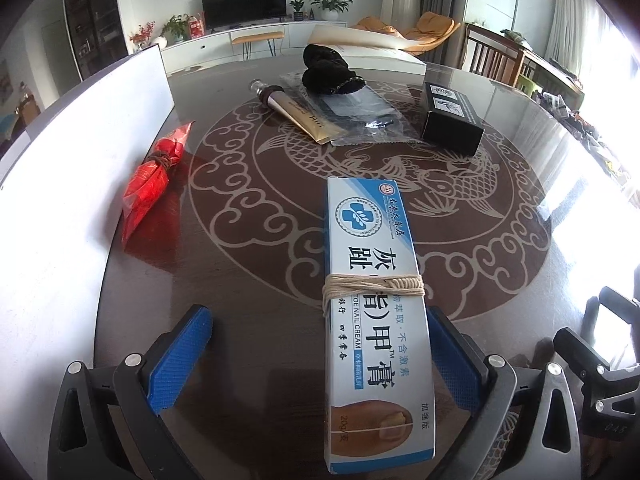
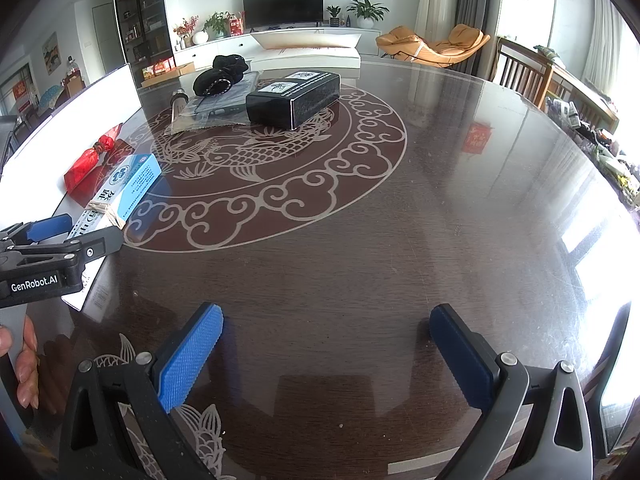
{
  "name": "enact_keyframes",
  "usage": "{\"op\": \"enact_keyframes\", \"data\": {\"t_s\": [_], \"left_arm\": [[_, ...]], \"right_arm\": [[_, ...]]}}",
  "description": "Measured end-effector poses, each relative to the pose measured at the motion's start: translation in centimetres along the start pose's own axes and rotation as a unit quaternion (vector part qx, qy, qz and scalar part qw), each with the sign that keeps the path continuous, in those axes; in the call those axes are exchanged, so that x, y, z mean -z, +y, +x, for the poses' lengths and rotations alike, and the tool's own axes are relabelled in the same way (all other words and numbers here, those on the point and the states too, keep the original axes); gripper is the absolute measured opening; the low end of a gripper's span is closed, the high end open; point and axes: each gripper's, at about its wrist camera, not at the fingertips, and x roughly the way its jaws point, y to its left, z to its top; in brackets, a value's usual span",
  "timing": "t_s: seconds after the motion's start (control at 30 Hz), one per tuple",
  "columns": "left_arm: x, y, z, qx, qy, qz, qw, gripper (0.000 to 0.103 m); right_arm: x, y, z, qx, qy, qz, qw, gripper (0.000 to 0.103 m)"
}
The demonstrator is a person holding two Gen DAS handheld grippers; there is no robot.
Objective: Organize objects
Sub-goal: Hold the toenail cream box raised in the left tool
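A blue-and-white nail cream box [image 1: 376, 320] tied with twine lies between the fingers of my left gripper [image 1: 320, 344], touching the right pad; the jaws are wide open. The box also shows in the right wrist view [image 2: 124, 188], with the left gripper [image 2: 48, 244] around its near end. A red packet [image 1: 154, 176] lies beside a white board [image 1: 72, 184]. A gold tube [image 1: 300, 110], a clear plastic bag [image 1: 360, 116], a black cloth bundle [image 1: 328, 70] and a black box [image 1: 452, 120] lie farther back. My right gripper [image 2: 326, 344] is open and empty above bare tabletop.
The dark round table [image 2: 400, 220] has a fish pattern in its middle. An open white box [image 1: 384, 52] stands at the far edge. Chairs and a cluttered side table [image 2: 580, 120] stand to the right.
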Motion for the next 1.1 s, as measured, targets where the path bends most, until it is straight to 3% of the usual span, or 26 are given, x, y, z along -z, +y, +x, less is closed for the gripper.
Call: {"op": "enact_keyframes", "data": {"t_s": [0.27,1.1], "left_arm": [[0.04,0.69,0.05,-0.017,0.000,-0.025,0.9995,0.103],[0.03,0.71,0.09,-0.017,0.000,-0.025,0.9995,0.103]], "right_arm": [[0.00,0.03,0.02,0.000,0.000,0.000,1.000,0.103],[0.01,-0.02,-0.01,-0.001,0.000,-0.001,1.000,0.103]]}}
